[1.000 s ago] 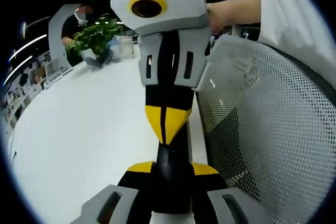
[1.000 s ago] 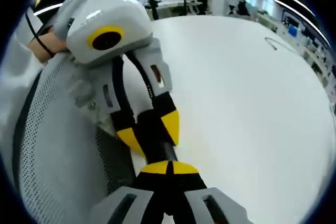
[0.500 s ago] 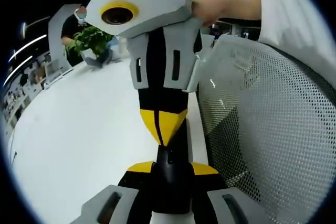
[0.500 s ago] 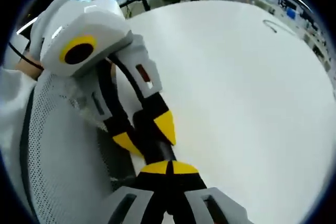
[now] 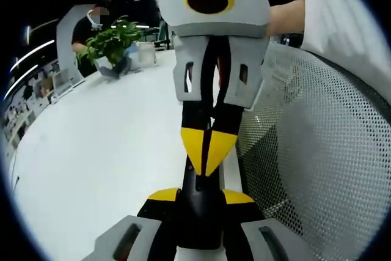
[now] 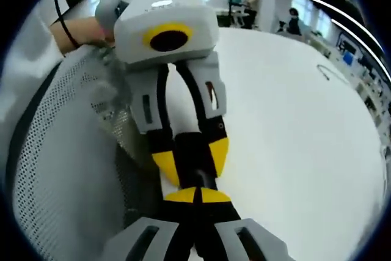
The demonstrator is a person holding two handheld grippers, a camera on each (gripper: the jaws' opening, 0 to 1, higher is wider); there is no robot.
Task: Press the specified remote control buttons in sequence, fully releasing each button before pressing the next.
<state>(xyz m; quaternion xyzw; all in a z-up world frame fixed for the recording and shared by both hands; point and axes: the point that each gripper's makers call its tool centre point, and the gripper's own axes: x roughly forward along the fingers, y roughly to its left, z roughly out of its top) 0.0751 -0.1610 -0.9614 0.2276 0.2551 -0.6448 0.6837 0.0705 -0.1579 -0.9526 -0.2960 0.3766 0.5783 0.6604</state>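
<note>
– Beside the mesh chair, over the counter, where is the remote?
– Between the left gripper's fingers, which are part open and clamped on its sides. The right gripper, fingers closed together, points its tips at the remote's far end.
– How will it handle?
– Likely light, stiff, smooth plastic. Grip the long edges firmly and keep off the buttons, or it may pivot under a press.

Open-plan office or lab setting. Indicated by broad white tabletop, white mesh-backed office chair, potted green plant, seated person beyond it, ceiling strip lights and distant monitors.
</note>
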